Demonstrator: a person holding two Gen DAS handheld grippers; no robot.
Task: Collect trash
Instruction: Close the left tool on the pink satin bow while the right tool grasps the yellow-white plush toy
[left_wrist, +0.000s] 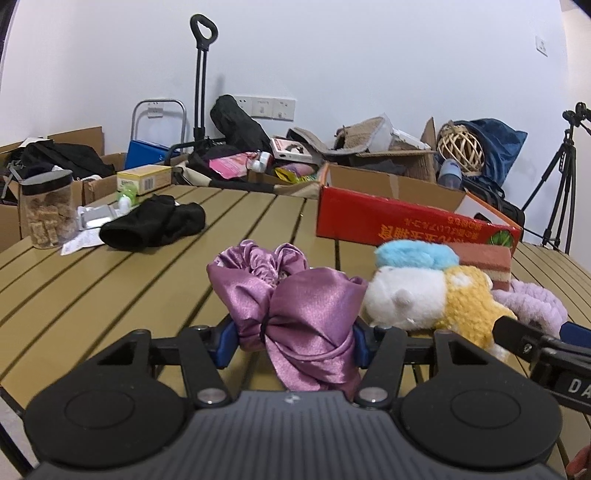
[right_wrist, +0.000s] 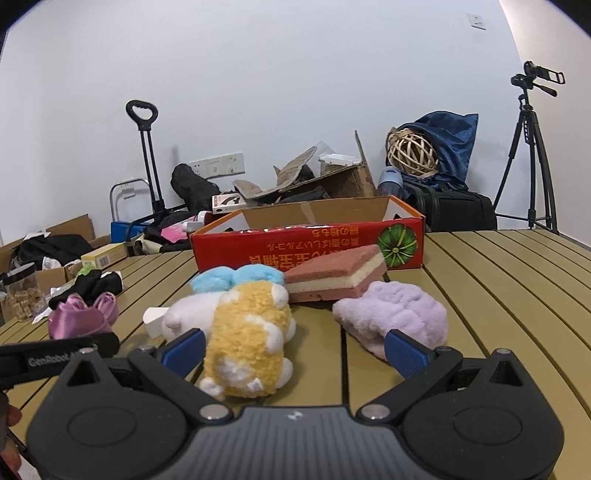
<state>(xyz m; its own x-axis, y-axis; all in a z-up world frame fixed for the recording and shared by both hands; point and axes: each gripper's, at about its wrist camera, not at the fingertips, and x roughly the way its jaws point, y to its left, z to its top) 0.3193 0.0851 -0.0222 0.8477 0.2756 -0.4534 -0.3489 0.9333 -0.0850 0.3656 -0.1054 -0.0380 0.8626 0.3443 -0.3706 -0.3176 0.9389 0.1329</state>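
Note:
My left gripper is shut on a crumpled purple satin cloth, which bulges between the blue pads just above the slatted table. The same cloth shows at the left of the right wrist view, with the left gripper's black body beside it. My right gripper is open near the table's front. A yellow, white and blue plush toy lies partly between its fingers, against the left pad. A lilac fluffy cloth lies by the right pad. Behind sits a pink-and-cream sponge block.
An open red cardboard box stands at the table's far side. At the far left lie a black cloth, a clear jar with brown pieces, wrappers and a yellow box. Cluttered boxes, bags, a hand trolley and a tripod stand beyond.

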